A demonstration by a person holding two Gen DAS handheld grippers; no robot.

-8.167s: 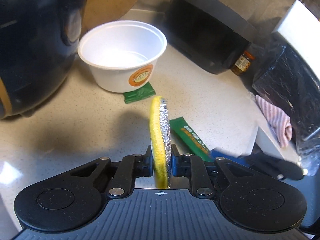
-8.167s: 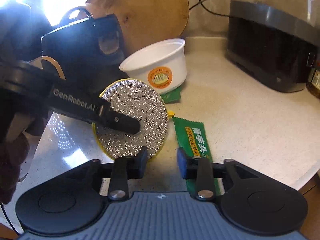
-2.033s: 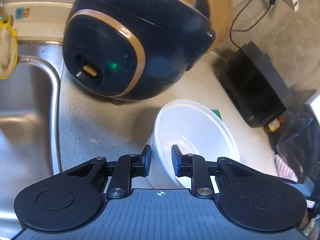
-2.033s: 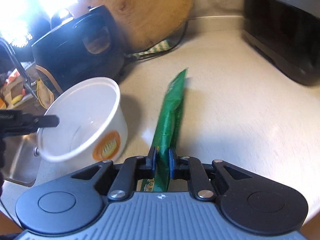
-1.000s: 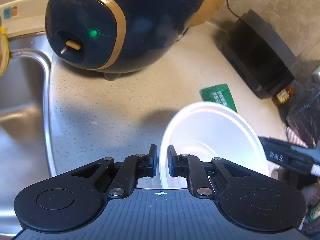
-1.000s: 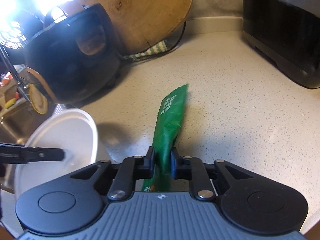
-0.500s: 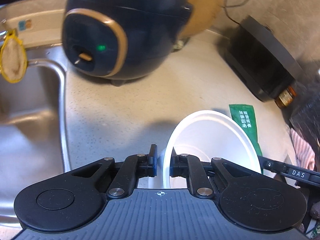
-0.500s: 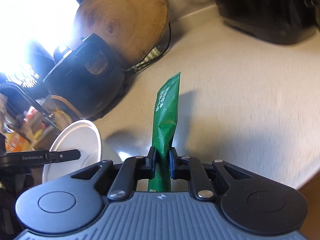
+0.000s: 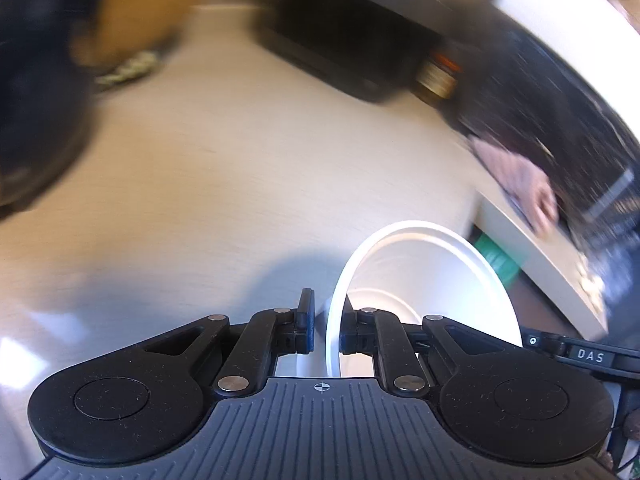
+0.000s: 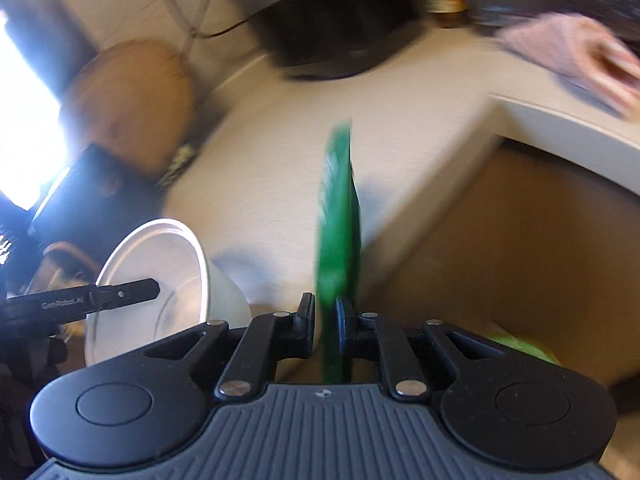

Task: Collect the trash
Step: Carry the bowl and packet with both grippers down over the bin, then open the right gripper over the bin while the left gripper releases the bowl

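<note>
A: Pale speckled worktop (image 9: 224, 168), everything blurred, a dark appliance (image 9: 340, 36) at the back and a pink cloth (image 10: 576, 52) off by the edge.

B: Start at the left gripper (image 9: 323, 330). Its fingers are pinching the near rim of the white bowl (image 9: 424, 280), one pad outside the wall, one inside, bowl tipped on its side with the mouth facing away.

A: And the right gripper (image 10: 325, 330)?

B: Fingers pressed onto the green wrapper (image 10: 338, 232), which stands straight up out of the pinch, edge-on to the camera. The right view also catches the bowl low on the left with the other gripper's finger across its mouth.

A: So both pieces of trash are up off the worktop, and below its edge there's a brown front, with something yellow-green (image 10: 524, 346) low on the right.

B: I can't tell what that is. My read: this is the carry to wherever the trash goes. To do it well, hold both pinches firm, since a thin rim grip can let the bowl swing or slip, and level out before letting go. The wrapper is light and floppy, so release it low over the target.
</note>
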